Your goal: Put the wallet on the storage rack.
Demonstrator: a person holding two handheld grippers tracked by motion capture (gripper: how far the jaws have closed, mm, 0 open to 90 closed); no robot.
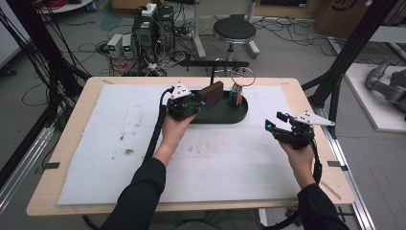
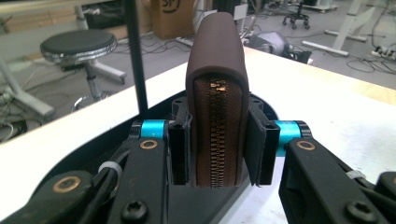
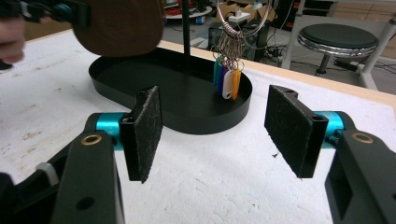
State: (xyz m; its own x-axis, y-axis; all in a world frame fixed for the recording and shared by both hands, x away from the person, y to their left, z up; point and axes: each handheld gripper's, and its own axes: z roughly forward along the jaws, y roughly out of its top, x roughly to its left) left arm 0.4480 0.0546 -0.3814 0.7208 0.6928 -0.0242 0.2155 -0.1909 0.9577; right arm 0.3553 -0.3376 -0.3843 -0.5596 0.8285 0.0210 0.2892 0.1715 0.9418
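A brown zip wallet (image 2: pixel 218 93) stands on edge between the pads of my left gripper (image 2: pixel 218 149), which is shut on it. In the high view the wallet (image 1: pixel 211 93) hangs over the left half of the black oval tray (image 1: pixel 225 115), held by my left gripper (image 1: pixel 198 101). From the right gripper view the wallet (image 3: pixel 121 25) floats above the tray (image 3: pixel 140 74). A bunch of coloured key tags (image 3: pixel 227 77) hangs from a ring into the tray's right end. My right gripper (image 3: pixel 219 126) stands open over the white mat, nothing between its pads; it is right of the tray (image 1: pixel 276 120).
A thin black post (image 1: pixel 212 72) with a crossbar rises from the tray and carries the key ring (image 1: pixel 242 76). The white mat (image 1: pixel 119 143) covers most of the wooden table. A stool (image 1: pixel 234 31) and cables lie on the floor beyond the far edge.
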